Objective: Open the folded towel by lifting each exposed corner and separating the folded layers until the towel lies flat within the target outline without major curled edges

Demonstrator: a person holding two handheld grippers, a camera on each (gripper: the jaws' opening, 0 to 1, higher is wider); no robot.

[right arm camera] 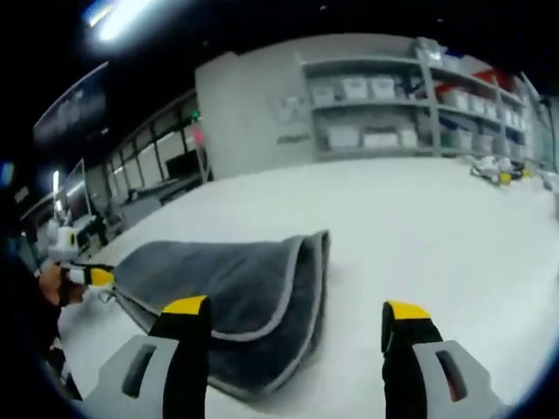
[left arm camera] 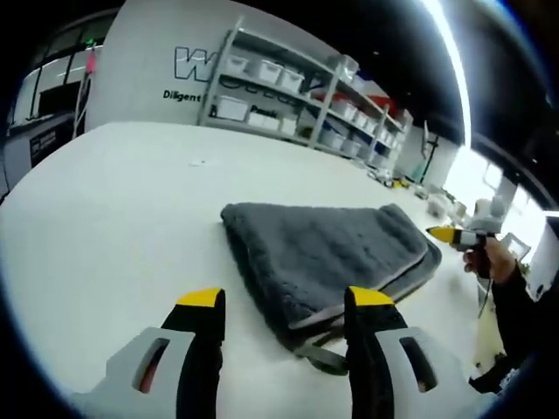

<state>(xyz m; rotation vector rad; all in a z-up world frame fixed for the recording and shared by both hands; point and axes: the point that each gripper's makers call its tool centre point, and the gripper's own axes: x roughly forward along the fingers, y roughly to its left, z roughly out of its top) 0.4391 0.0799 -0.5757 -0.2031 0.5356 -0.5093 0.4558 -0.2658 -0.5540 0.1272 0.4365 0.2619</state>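
A grey towel [left arm camera: 327,262] lies folded on the white table [left arm camera: 113,201], its layered edges with a lighter hem facing me in the left gripper view. My left gripper [left arm camera: 286,301] is open just above the towel's near corner, and its right jaw overlaps that corner. At the towel's far right end the right gripper [left arm camera: 454,236] shows its yellow tip, held by a hand [left arm camera: 493,262]. In the right gripper view the towel [right arm camera: 227,288] lies left of centre. My right gripper [right arm camera: 294,310] is open, its left jaw over the towel's fold. The left gripper [right arm camera: 87,277] sits at the towel's far end.
Shelves with white bins [left arm camera: 288,87] stand behind the table against a lettered wall. Small clutter [left arm camera: 389,179] lies at the table's far right edge. In the right gripper view, bare table [right arm camera: 437,236] spreads right of the towel, with shelving [right arm camera: 393,105] behind.
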